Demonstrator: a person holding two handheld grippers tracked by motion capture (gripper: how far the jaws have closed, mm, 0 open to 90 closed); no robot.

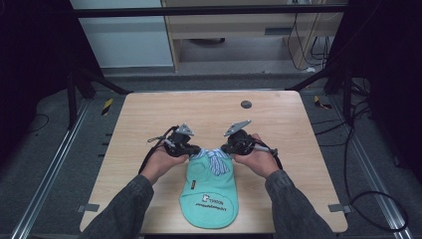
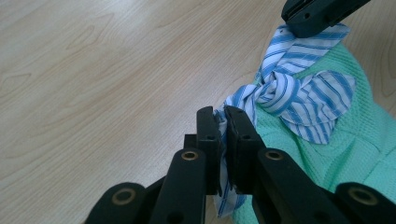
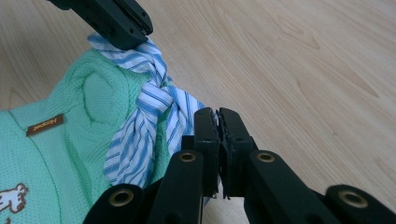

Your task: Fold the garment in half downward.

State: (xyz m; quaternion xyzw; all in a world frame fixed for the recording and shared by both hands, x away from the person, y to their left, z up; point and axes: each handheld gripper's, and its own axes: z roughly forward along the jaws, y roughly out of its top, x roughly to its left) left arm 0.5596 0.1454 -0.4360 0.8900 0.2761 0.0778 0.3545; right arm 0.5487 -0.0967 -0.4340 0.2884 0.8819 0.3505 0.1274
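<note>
Landmark: mint-green knit garment (image 1: 209,196), flat on the wooden table (image 1: 149,114), near edge, roughly centred, neck end pointing away from the person.

Left of its neck end: left hand (image 1: 161,160) holding left gripper (image 1: 195,150). In the left gripper view, jaws nearly closed, just a thin slit, with one end of the blue-and-white striped fabric (image 2: 299,88) pinched between them; cloth comes out below the pads (image 2: 208,135) too.

At the neck end: striped fabric is knotted/twisted in the middle and lies on top of the green knit, its loose folds hanging toward the garment body. Small brown label (image 3: 45,125) on the knit just below the neck opening; printed text and a small figure toward the hem.

Right of the neck end: right hand (image 1: 259,160) holding right gripper (image 1: 225,148). In the right gripper view, jaws pressed nearly together, other end of the striped fabric clamped between them.

Both grippers just beside the neck end, tips facing each other, knot between them.

Beyond the garment, far side of table: small dark round disc (image 1: 246,104), well apart.
</note>
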